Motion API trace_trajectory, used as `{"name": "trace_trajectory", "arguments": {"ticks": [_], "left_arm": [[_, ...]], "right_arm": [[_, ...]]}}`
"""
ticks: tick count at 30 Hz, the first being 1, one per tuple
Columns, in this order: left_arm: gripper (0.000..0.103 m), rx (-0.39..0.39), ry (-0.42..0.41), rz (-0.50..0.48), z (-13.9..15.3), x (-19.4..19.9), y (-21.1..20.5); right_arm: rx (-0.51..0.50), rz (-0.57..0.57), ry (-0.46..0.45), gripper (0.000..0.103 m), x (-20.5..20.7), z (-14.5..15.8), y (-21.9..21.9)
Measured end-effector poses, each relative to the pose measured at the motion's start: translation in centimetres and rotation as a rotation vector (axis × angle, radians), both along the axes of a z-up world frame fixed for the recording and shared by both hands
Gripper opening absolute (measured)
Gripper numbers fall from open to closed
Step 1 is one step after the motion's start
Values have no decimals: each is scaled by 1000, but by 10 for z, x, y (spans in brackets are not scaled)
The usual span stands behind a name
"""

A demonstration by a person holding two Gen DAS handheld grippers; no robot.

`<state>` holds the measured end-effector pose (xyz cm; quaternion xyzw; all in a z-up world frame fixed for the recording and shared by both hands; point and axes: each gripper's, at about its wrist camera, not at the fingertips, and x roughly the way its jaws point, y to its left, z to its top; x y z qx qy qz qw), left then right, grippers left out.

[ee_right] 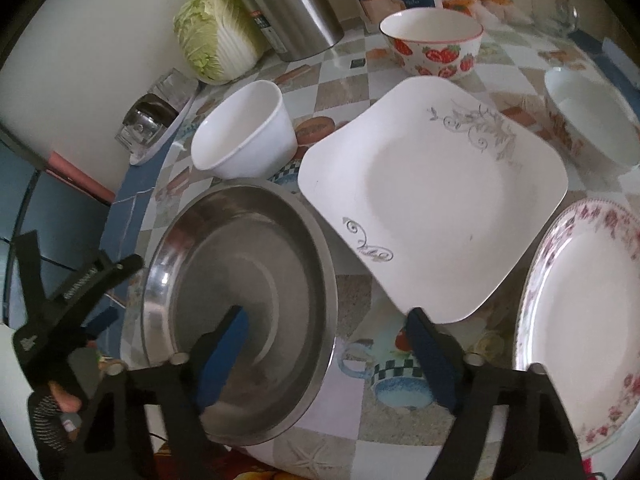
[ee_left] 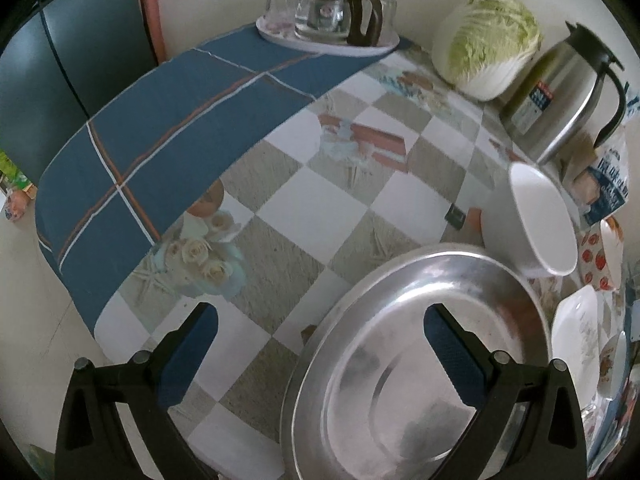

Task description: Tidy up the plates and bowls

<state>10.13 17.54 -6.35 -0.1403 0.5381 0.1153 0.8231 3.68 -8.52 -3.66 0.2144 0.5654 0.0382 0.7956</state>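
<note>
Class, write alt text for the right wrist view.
An open gripper straddles the rim of a round steel basin on a checked tablecloth. Beyond lie a square white plate and a white bowl.

Two wrist fisheyes, both angled steeply down at the table, close in.
Left cam looks over the round steel plate (ee_left: 416, 360) twd the wall; right cam sees it (ee_right: 240, 312) from the other side. Shared: steel plate, plain white bowl (ee_left: 532, 224) (ee_right: 244, 132), pale green cabbage (ee_left: 488, 36) (ee_right: 216, 32).

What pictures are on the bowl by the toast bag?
Red strawberries on the strawberry bowl, clearest in the right wrist view.
</note>
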Motion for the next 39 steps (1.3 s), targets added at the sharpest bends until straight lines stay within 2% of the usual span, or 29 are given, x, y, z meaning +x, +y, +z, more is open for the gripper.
{"name": "trace_trajectory", "arguments": {"ticks": [2,4,6,7,15,17,28,33,39], "left_arm": [[97,1,20,-5,-5,1,0],[83,2,40,-6,-9,2,-1],[82,4,55,-6,-12,2,-1],[82,5,63,-7,-14,2,-2],[78,-3,116,-9,-29,4,-4],[73,-14,132,-6,-34,5,-4],[70,13,120,10,-38,6,-6],[69,0,103,29,-36,5,2],[68,8,83,31,-37,5,8]], "right_arm": [[8,3,10,73,0,-2,0],[15,5,16,69,0,-5,1],[23,8,23,64,1,-8,2],[27,8,26,57,2,-10,2],[44,-5,52,37,7,-24,1],[52,-5,53,35,9,-26,1],[87,-23,59,28,20,-41,-3],[116,12,62,15,21,-44,3],[124,56,55,13,23,-48,9]]}}
